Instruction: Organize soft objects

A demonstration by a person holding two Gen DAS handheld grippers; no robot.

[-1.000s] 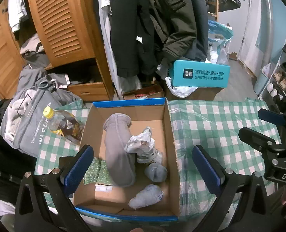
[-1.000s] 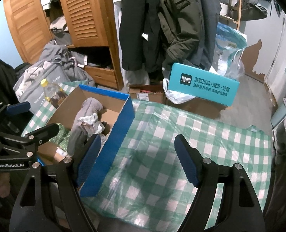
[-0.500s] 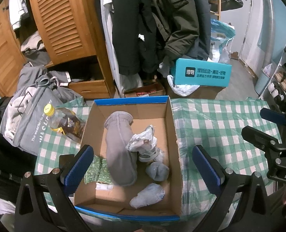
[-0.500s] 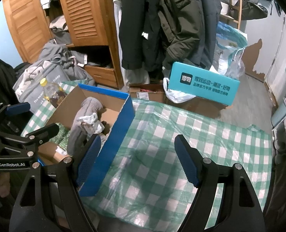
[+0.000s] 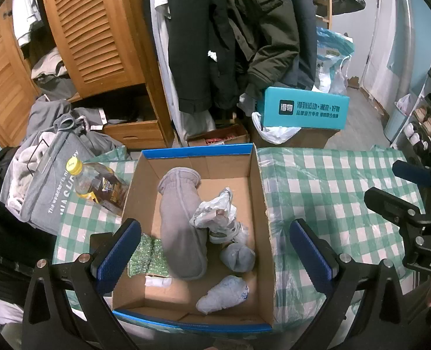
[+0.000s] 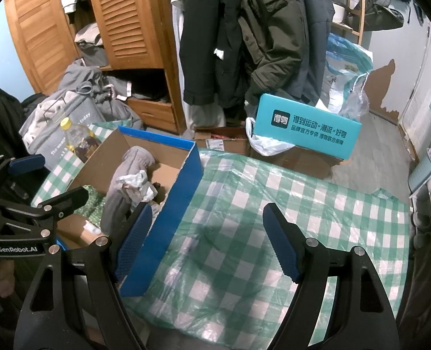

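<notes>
**A:** Your left gripper (image 5: 214,258) hangs over the near half of the cardboard box (image 5: 264,213), jaws spread wide, nothing between them. Your right gripper (image 6: 206,240) is spread too, empty, above bare checked tablecloth (image 6: 317,204) to the right of the box.

**B:** Where do the soft things lie?

**A:** All inside the box. Nearest you, a pale crumpled bundle (image 5: 222,293); behind it a small grey balled sock (image 5: 238,258); a green patterned cloth (image 5: 148,258) against the left wall. The long grey mitten (image 5: 181,227) runs near to far, cuff toward the far wall, with a crumpled white plastic bag (image 5: 214,213) against its right side.

**B:** Which hand, then?

**A:** Left, I'd judge: it sits directly above them. Your jaws open left-right, across the mitten's long axis. The right must cross the blue box wall (image 6: 168,218) first.
</notes>
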